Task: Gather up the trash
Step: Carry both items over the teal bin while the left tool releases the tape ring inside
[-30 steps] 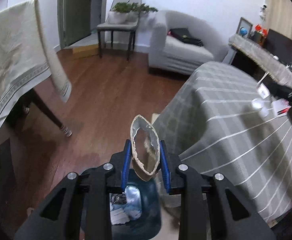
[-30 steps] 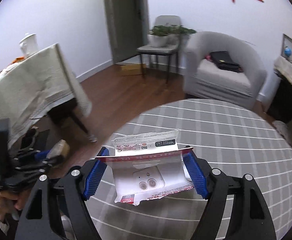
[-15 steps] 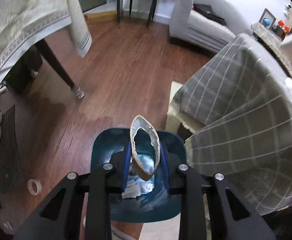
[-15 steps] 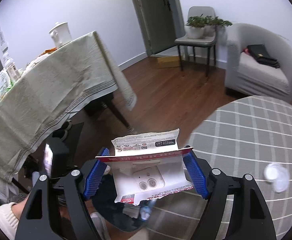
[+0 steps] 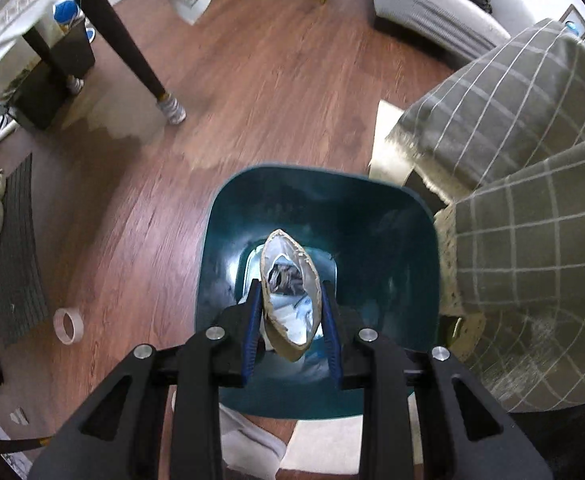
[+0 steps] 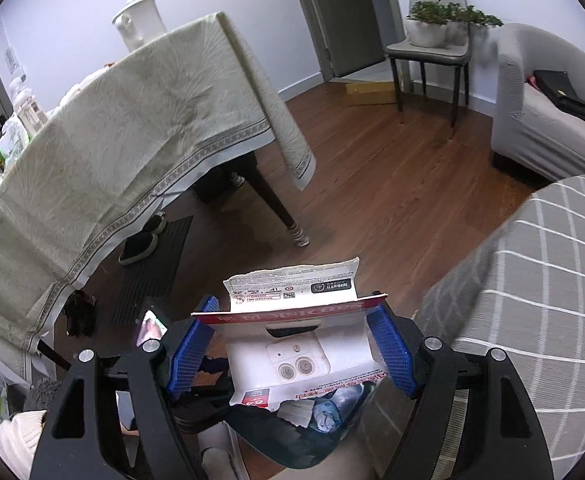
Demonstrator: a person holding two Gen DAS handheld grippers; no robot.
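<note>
Left wrist view first: the left gripper [image 5: 291, 320] points steeply down, its blue pads narrow and pressed on a squashed cardboard tube [image 5: 290, 300], which hangs right over the open mouth of the teal bin [image 5: 396, 248]. Crumpled wrappers [image 5: 292, 320] lie at the bin's bottom, seen through and around the tube. The bin stands on the wooden floor [image 5: 276, 80], its right rim just beside the hanging edge of the grey checked tablecloth [image 5: 532, 200]. Further left on the floor, a roll of tape [image 5: 67, 325] and a dark mat [image 5: 16, 256]; beyond, a dark table leg [image 5: 132, 48] with a sock-like cover at its foot.

Over to the right wrist view: the right gripper [image 6: 292, 350] has its fingers set wide and clamped on the two side edges of a torn red-and-white card package [image 6: 296, 344]. Below the package, part of the bin [image 6: 292, 436] shows, with trash inside. To its right the checked tablecloth [image 6: 532, 300]; at the lower left a pale knitted sleeve [image 6: 8, 440]. Farther off, a table draped in a cream cloth [image 6: 112, 140], a chair [image 6: 432, 44] carrying potted plants [image 6: 428, 20], and a grey armchair [image 6: 544, 120].
</note>
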